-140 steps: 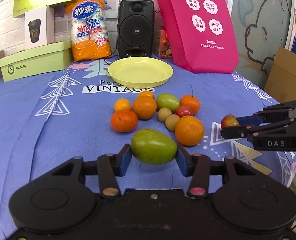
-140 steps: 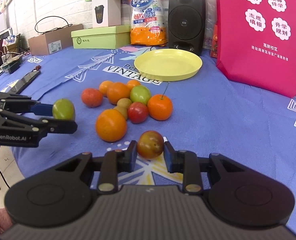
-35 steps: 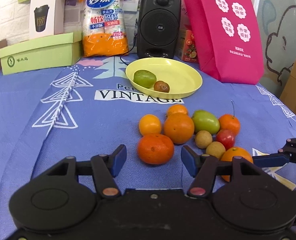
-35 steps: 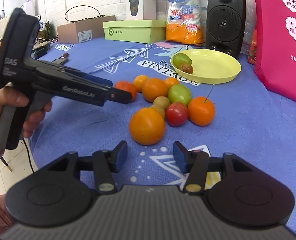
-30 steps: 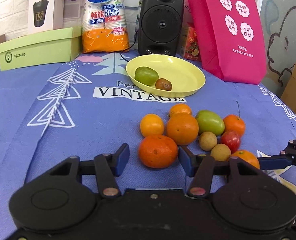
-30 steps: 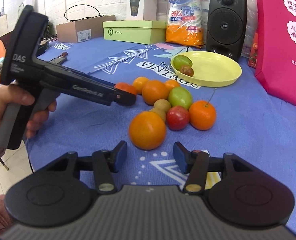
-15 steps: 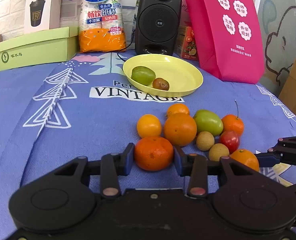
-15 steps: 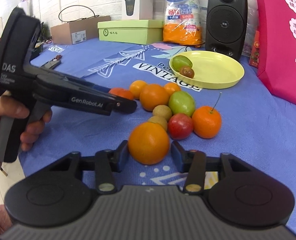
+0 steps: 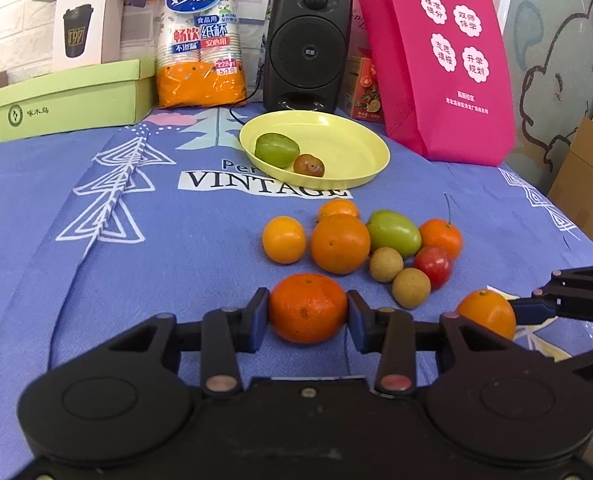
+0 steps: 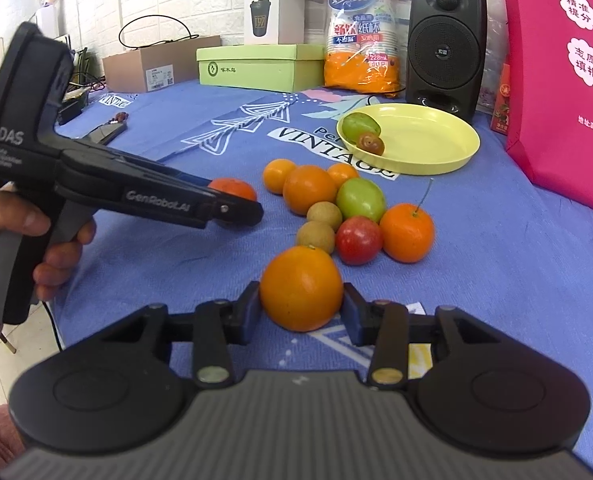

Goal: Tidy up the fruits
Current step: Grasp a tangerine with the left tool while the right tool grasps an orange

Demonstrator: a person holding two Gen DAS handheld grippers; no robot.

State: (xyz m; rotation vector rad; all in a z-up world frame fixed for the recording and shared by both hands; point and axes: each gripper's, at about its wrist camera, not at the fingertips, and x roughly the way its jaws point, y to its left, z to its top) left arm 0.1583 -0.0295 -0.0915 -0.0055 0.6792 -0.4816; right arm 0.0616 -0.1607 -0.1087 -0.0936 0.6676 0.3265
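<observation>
On a blue tablecloth, the left gripper (image 9: 308,316) is closed around a dark orange tangerine (image 9: 308,307), and the right gripper (image 10: 302,310) is closed around a larger orange (image 10: 301,288), both at the near edge of a fruit cluster. The yellow plate (image 9: 360,148) sits beyond, already holding two fruits. Lifting each fruit straight up, then over the cluster, should avoid knocking neighbours.

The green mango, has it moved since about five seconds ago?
Yes. The green mango now lies in the yellow plate by the speaker; earlier the left tongs held it near the fruit pile.
</observation>
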